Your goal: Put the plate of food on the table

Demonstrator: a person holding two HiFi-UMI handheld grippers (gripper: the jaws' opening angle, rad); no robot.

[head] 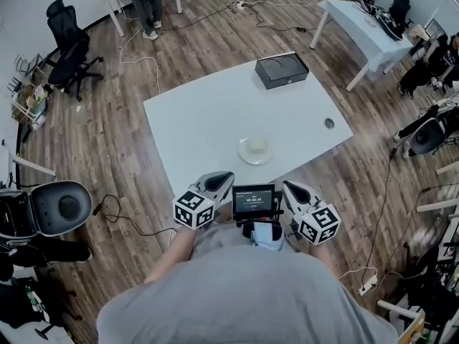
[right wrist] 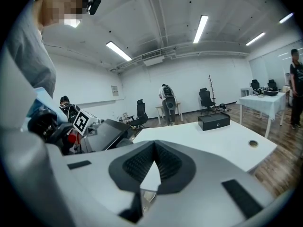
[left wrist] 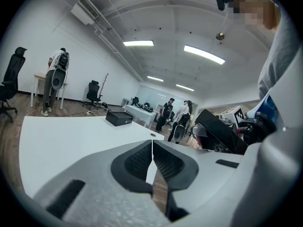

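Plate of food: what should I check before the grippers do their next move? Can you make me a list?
1. Plate of food rests on the table: ok.
2. Left gripper empty, jaws together: ok.
3. Right gripper empty, jaws together: ok.
4. Both grippers held apart from the plate, by the table's near edge: ok.
5. Black box stands well apart from the plate: ok.
6. What the food is: cannot tell, too small.
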